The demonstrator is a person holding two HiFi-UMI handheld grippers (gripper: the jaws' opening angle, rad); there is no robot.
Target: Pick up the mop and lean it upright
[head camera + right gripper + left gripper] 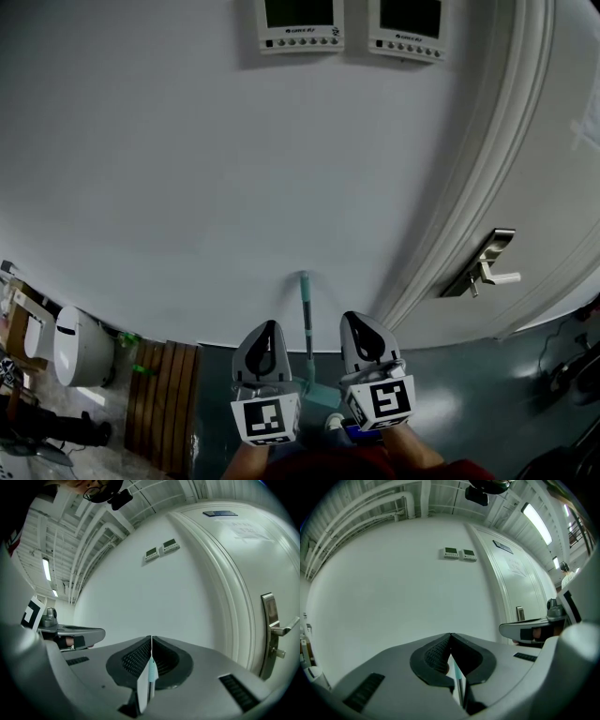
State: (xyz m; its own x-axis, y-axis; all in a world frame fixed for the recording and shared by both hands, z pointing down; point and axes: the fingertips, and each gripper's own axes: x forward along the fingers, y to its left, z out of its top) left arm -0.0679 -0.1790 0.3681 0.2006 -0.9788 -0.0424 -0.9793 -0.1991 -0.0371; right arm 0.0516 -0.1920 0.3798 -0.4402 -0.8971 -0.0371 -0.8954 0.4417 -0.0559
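Note:
The mop point(307, 319) has a teal handle and stands upright, leaning on the white wall point(187, 169), with its teal head point(323, 395) on the floor. My left gripper point(270, 326) is just left of the handle and my right gripper point(354, 318) just right of it; neither touches it. Both point level at the wall. In the left gripper view the jaws point(450, 634) meet at the tips with nothing held, and a sliver of the mop handle point(460, 685) shows through the gap below them. The right gripper point(151, 638) is also shut and empty, with a teal strip of the mop point(151, 670) behind it.
A white door point(553, 187) with a metal lever handle point(489, 266) stands to the right in its moulded frame. Two wall control panels point(300, 23) point(408, 28) hang above. At lower left are a slatted wooden board point(164, 405) and a white container point(80, 347).

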